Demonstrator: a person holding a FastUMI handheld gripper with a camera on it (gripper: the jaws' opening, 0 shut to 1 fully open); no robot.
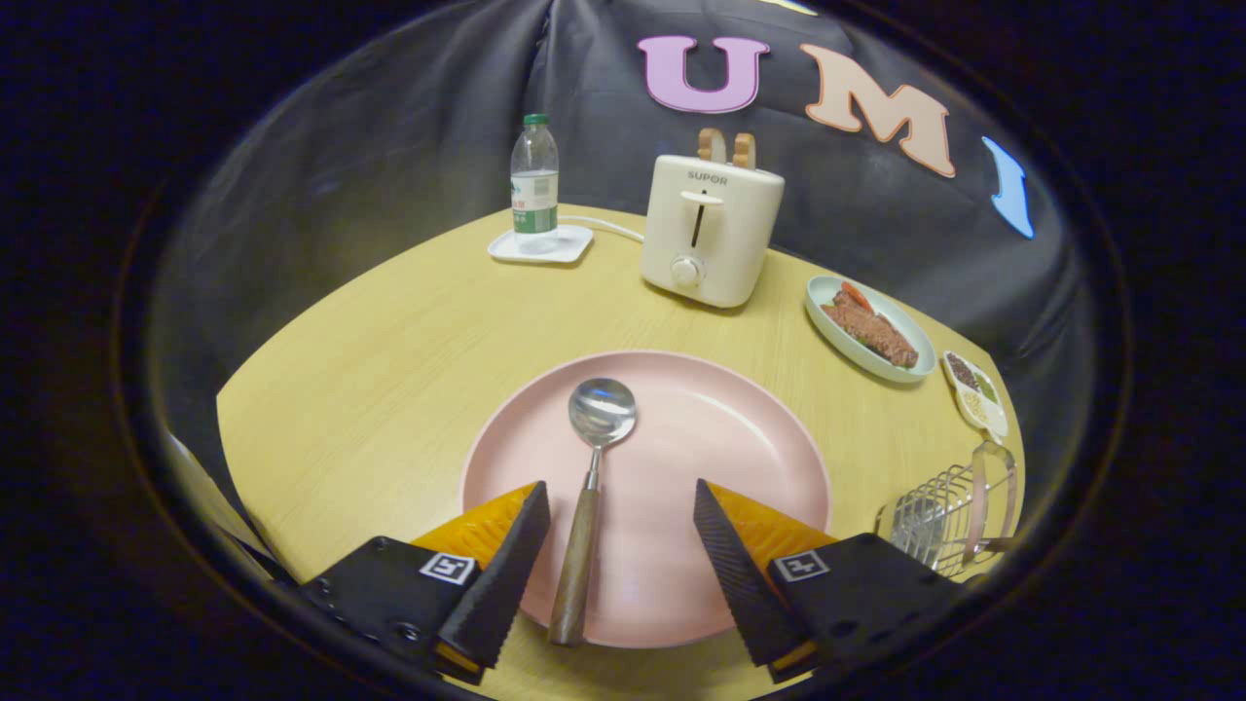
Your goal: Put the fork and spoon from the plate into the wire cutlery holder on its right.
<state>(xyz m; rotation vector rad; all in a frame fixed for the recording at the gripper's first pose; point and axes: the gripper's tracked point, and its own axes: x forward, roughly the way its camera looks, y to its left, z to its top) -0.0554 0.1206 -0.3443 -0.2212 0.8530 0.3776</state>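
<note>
One spoon (590,487) lies on the pink plate (759,458), bowl pointing away from the gripper (623,511) and wooden handle running back toward it, the handle's end reaching just past the plate's near rim. No fork can be made out on the plate. Something dark sits by the wire holder (942,521), but whether it is the fork's handle cannot be told. On that showing, the fork step may be done, though this is a guess; the spoon plainly remains to be moved.

The gripper's fingers are spread wide over the near half of the plate, holding nothing. The spoon handle lies between them, close beside the left finger and well apart from the right one, so a small shift left would likely be needed to centre it before closing.

The holder stands to the right of the plate, near the table (389,389) edge on that side, with bare table between it and the plate. The path from spoon to holder looks open. Beyond the plate, a toaster (709,234), a dish (869,331) of food and a small divided tray (976,389) sit well away from that path. A bottle (534,175) on a white coaster (541,245) stands far off to the left. The holder's closeness to the table edge leaves little margin for a nudge.
</note>
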